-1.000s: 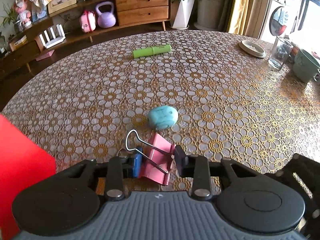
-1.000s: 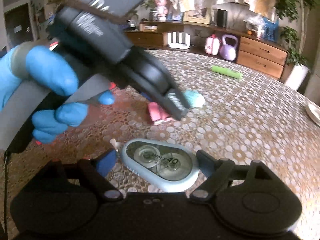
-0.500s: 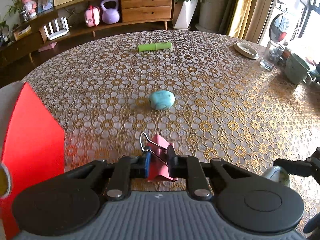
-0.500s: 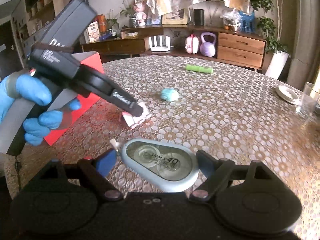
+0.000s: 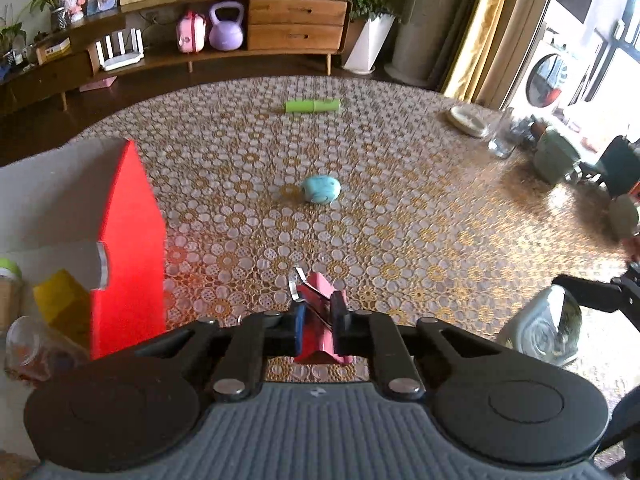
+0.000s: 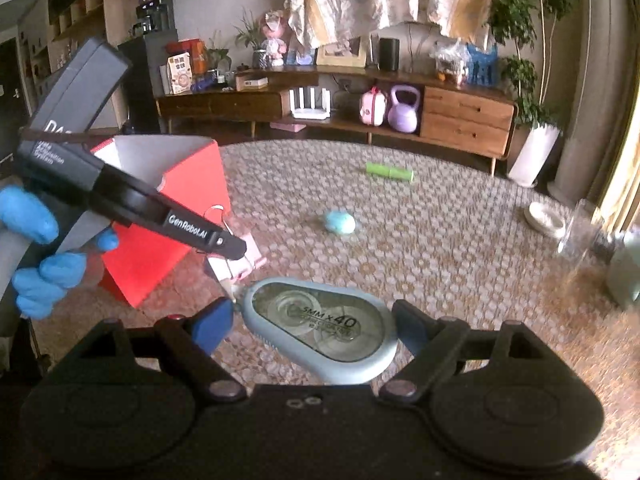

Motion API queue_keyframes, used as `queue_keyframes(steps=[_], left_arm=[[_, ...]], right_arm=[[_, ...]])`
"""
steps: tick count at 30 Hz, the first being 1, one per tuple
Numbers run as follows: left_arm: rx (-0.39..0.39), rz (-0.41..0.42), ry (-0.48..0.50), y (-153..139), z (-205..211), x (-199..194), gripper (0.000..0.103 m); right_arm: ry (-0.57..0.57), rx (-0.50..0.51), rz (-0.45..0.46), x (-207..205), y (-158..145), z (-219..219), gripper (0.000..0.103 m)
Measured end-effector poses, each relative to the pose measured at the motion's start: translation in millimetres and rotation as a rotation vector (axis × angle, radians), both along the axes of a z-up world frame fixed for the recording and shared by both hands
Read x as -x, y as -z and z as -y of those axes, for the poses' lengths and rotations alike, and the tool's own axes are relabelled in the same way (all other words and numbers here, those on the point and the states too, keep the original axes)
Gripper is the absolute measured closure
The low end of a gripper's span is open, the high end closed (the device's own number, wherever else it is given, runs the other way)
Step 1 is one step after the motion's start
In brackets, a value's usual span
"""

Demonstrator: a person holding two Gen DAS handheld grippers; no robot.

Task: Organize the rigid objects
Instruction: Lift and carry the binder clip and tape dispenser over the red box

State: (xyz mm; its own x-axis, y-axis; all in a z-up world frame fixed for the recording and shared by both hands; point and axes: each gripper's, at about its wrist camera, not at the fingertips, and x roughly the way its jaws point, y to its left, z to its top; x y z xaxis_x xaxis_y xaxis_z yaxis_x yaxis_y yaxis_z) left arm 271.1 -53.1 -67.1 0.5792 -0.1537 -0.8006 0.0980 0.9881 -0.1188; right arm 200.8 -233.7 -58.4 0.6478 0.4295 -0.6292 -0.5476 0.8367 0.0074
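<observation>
My left gripper (image 5: 318, 326) is shut on a pink binder clip (image 5: 320, 312) and holds it above the table, just right of the red open box (image 5: 128, 248). The right wrist view shows it too (image 6: 236, 258) with the clip (image 6: 240, 266) beside the box (image 6: 172, 232). My right gripper (image 6: 312, 326) is shut on a grey-blue correction tape dispenser (image 6: 324, 328), held above the table; it shows at the right edge of the left view (image 5: 540, 328). A turquoise oval object (image 5: 321, 189) and a green tube (image 5: 312, 105) lie on the table.
The box holds a yellow item (image 5: 60, 300) and a clear jar (image 5: 28, 348). A white dish (image 5: 466, 120), a glass (image 5: 504, 136) and a green mug (image 5: 556, 160) stand at the table's right. A sideboard (image 5: 296, 24) stands beyond the table.
My left gripper closed on the pink clip, lifted it off the table and drew back towards the red box. My right gripper rose and drew back with the tape dispenser.
</observation>
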Motion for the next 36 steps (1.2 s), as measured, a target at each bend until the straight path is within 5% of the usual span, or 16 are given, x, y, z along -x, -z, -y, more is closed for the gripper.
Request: queue_keyframes(steps=[8, 19, 22, 26, 36], left_arm=[[0.01, 0.059, 0.009, -35, -23, 19, 0.094], [-0.059, 0.033, 0.091, -12, -17, 42, 0.091], [-0.077, 0.041, 0.121, 0, -7, 50, 0.079], [-0.106, 0.09, 0.139, 15, 4, 63, 0.025], [-0.193, 0.167, 0.083, 54, 16, 59, 0.024]], right_arm=[[-0.002, 0.022, 0.036, 4, -28, -26, 0.017], [0.04, 0.003, 0.006, 21, -22, -13, 0.017], [0.047, -0.004, -0.006, 23, -19, -6, 0.017], [0.056, -0.029, -0.027, 24, -13, 5, 0.017], [0.082, -0.035, -0.076, 15, 12, 21, 0.017]])
